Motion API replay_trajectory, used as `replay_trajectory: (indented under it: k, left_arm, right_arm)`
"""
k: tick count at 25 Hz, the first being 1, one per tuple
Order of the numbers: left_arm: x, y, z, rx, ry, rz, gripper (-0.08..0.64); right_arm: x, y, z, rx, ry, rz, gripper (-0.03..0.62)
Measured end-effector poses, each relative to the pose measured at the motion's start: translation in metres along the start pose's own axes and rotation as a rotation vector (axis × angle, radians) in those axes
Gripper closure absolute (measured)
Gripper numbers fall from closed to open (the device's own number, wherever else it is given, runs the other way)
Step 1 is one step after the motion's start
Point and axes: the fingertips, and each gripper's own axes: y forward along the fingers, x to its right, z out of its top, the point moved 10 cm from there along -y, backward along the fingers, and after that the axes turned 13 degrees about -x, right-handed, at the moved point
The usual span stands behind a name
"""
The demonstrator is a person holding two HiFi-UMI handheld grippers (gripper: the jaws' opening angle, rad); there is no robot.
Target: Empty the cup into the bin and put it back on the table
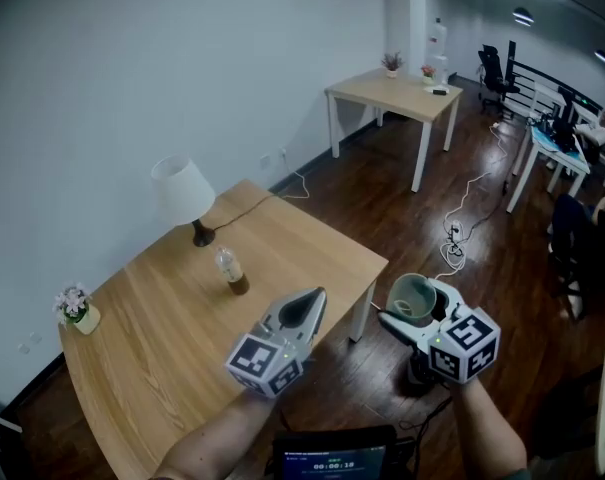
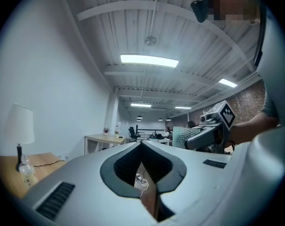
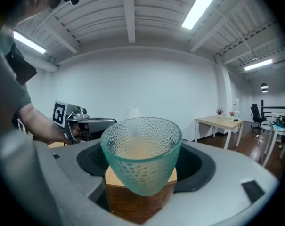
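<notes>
A pale green dimpled glass cup (image 1: 412,296) stands upright between the jaws of my right gripper (image 1: 416,306), which is shut on it. It hangs over the dark wood floor just off the table's right edge. In the right gripper view the cup (image 3: 141,154) fills the middle, and I see nothing inside it. My left gripper (image 1: 310,304) is to its left, over the table's near corner, jaws together with nothing in them. In the left gripper view the tips (image 2: 141,144) meet, and the cup (image 2: 182,136) shows at the right. No bin is in view.
The light wooden table (image 1: 182,308) carries a white lamp (image 1: 187,196), a small bottle (image 1: 230,268) and a flower pot (image 1: 77,310). A second table (image 1: 392,93) stands further back. Cables (image 1: 454,238) lie on the floor beyond the cup. Desks and chairs line the right side.
</notes>
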Motion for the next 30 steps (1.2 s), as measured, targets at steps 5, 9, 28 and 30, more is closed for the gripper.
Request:
replay_trajectory:
  k: [5,9,28,30]
  left_arm:
    - [0.029,0.043,0.004,0.018,0.037,-0.098,0.568]
    - [0.054,0.074,0.006,0.026,0.058,-0.179,0.568]
    - [0.123,0.193,0.024,0.213,0.198,-0.454,0.568]
    - [0.124,0.201,0.033,0.263,0.225,-0.485,0.568]
  right_arm:
    - [0.036,-0.034,-0.02,0.005,0.033,-0.06,0.199]
    - [0.059,-0.065,-0.036,0.003,0.056,-0.117,0.198]
    - [0.142,-0.156,-0.095,-0.023,0.237,-0.396,0.199]
    - [0.146,-0.159,-0.092,-0.025,0.242,-0.425,0.198]
